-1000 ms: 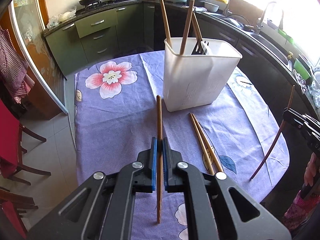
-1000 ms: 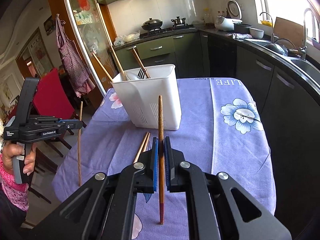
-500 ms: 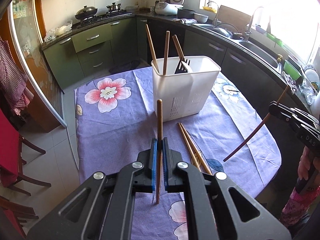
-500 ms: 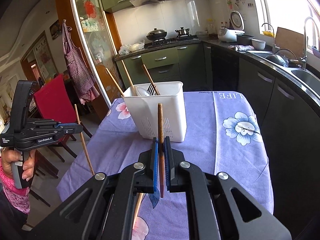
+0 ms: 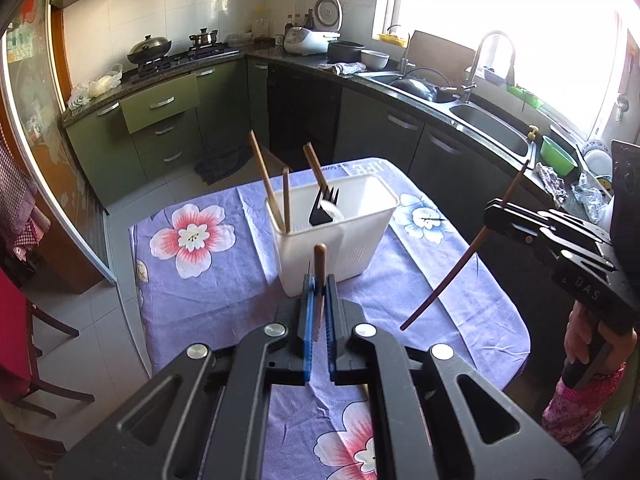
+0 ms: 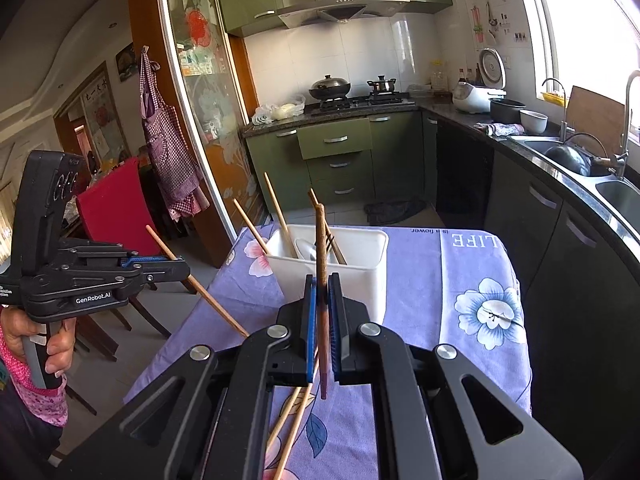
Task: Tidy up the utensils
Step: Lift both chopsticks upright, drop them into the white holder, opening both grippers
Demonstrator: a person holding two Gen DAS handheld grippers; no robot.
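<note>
Chopsticks (image 5: 319, 280) (image 6: 321, 264) are clamped one in each gripper's shut jaws, left gripper (image 5: 318, 312) and right gripper (image 6: 322, 320), above the desk (image 5: 224, 280); next, each likely needs tipping into the white holder (image 5: 360, 248) mid-desk.

Wrist views, downward, sharing white bin (image 5: 332, 236)

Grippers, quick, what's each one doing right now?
Left gripper: shut on a wooden chopstick.
Right gripper: shut on a dark chopstick.
</note>
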